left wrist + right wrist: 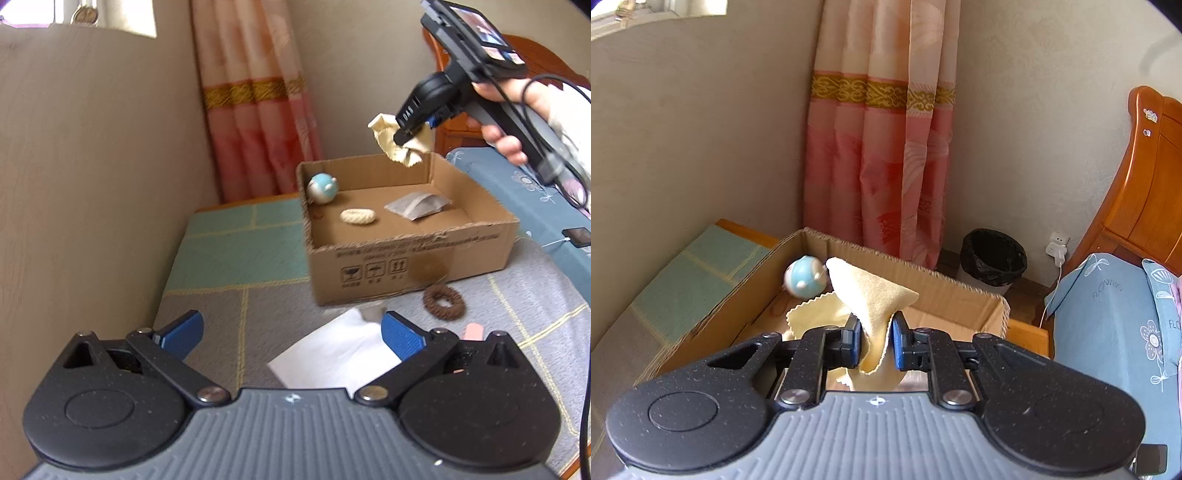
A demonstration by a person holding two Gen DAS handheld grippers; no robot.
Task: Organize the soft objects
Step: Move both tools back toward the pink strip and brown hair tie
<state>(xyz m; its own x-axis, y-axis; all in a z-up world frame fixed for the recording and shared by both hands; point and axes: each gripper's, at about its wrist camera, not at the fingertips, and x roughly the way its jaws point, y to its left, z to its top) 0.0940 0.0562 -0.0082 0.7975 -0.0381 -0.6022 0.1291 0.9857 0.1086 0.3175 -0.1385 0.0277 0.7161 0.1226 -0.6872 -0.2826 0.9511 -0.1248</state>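
A cardboard box [413, 254] stands on the bed; it also shows in the right wrist view [960, 291]. Inside lie a blue-and-white ball toy [323, 187], a cream woven oval [357, 216] and a grey pouch [417, 206]. My right gripper [874, 341] is shut on a pale yellow cloth [875, 295] and holds it above the box's far side; from the left wrist view the cloth [402, 142] hangs over the back wall. My left gripper [291, 332] is open and empty, low over the bed, just above a white cloth [332, 354].
A brown scrunchie [443, 302] and a small pink object [474, 331] lie on the grey quilt in front of the box. A beige wall is at left. A black bin [993, 260], a curtain and a wooden headboard [1148, 177] stand beyond.
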